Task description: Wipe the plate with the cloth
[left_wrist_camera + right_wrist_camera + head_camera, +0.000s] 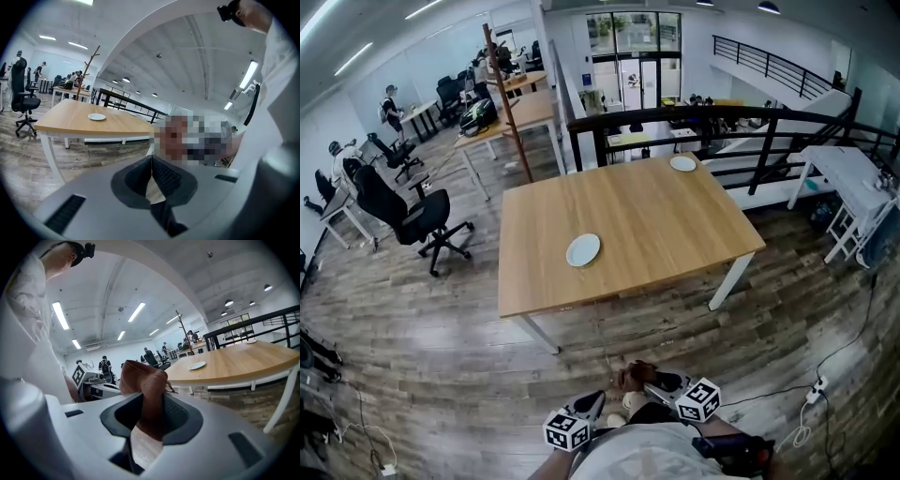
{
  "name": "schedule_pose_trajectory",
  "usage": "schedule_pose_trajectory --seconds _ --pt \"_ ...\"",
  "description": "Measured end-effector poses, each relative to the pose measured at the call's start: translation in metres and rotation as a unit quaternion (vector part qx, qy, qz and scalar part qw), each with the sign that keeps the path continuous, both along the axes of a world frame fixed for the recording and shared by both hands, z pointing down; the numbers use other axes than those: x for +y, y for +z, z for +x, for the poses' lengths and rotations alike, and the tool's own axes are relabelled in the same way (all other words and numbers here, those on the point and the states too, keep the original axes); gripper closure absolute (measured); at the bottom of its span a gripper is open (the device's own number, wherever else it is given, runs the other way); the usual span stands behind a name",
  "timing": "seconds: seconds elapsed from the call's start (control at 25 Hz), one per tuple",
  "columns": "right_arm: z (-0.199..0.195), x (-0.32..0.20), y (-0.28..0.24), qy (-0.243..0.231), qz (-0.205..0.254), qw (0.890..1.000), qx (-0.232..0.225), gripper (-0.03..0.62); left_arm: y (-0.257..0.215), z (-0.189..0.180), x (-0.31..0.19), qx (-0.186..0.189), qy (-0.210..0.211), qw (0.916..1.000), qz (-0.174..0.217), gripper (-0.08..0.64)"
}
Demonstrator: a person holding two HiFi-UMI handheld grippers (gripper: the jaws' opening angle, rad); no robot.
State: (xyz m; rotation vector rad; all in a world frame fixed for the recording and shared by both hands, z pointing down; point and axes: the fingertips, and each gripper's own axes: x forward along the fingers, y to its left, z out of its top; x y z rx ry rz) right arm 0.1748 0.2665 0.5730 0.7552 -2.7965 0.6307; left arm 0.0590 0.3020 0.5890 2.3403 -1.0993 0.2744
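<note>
A white plate (583, 249) lies on the wooden table (656, 225), toward its near left side, well ahead of both grippers. It also shows in the left gripper view (97, 116) and the right gripper view (197, 365). Low in the head view, close to the person's body and off the table, my right gripper (651, 380) is shut on a brown cloth (143, 385), which bunches up above the jaws. Beside it, my left gripper (592, 403) is shut with nothing in it (151, 160).
A second white plate (682, 163) sits at the table's far edge. A black office chair (412, 216) stands left of the table, a black railing (712, 122) runs behind it, and a white table (853, 187) is at right. Cables (811, 394) lie on the wood floor.
</note>
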Motion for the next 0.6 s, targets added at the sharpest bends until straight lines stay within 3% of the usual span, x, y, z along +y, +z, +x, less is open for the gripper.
schedule_pose_trajectory --seconds 0.6 --pt "-0.005 -0.015 -0.003 -0.004 -0.002 1.000 0.005 0.465 0.000 -0.006 -0.011 0.005 -0.013 0.9999 0.000 0.547"
